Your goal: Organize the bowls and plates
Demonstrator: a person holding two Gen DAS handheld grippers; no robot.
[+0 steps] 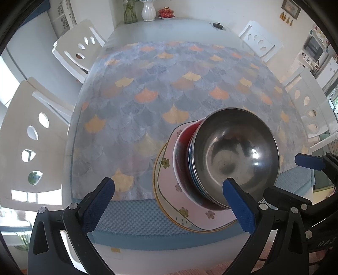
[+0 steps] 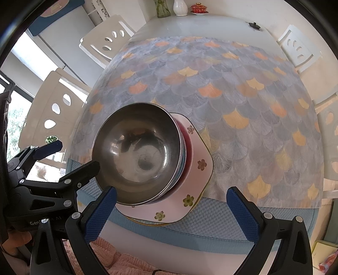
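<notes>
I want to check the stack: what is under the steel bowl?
Under the steel bowl sit nested bowls: blue rims, then a red bowl. These rest on a pink flowered plate, with a yellow-rimmed plate edge beneath. Their insides and exact count are covered.

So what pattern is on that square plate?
Pale pink plate with small flowers and a gold rim, clearest in the right wrist view.

table point(image 1: 169, 31) | carried: cloth point(image 1: 179, 88), blue mat point(image 1: 131, 220), vases point(image 1: 147, 10), red cup point(image 1: 166, 12), black knob point(image 1: 218, 25) | plates point(image 1: 169, 186) sat on mat and cloth
</notes>
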